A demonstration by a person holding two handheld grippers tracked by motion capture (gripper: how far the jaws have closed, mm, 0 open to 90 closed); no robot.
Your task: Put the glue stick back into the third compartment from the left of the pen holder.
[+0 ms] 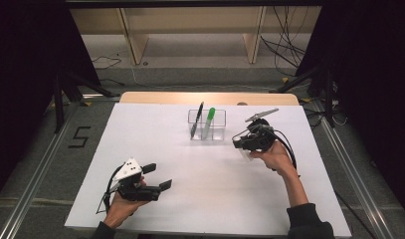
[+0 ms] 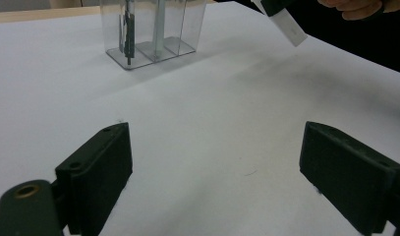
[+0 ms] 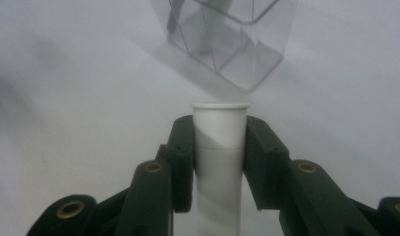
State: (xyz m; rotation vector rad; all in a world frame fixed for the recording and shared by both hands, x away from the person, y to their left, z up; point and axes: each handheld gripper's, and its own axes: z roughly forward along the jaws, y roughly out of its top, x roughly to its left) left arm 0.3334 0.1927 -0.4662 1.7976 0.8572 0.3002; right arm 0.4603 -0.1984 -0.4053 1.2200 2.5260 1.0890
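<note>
A clear plastic pen holder stands at the far middle of the white table, with a black pen and a green marker upright in its compartments. My right gripper hovers just right of the holder, shut on a white cylinder whose flat end pokes out past the jaws toward the holder. In the left gripper view that cylinder hangs above the table at the top right. My left gripper sits low near the front left, open, with nothing between its jaws.
The white table ends in a wooden strip at the back. Beyond it are wooden legs and loose cables on the floor. Dark stands flank both sides.
</note>
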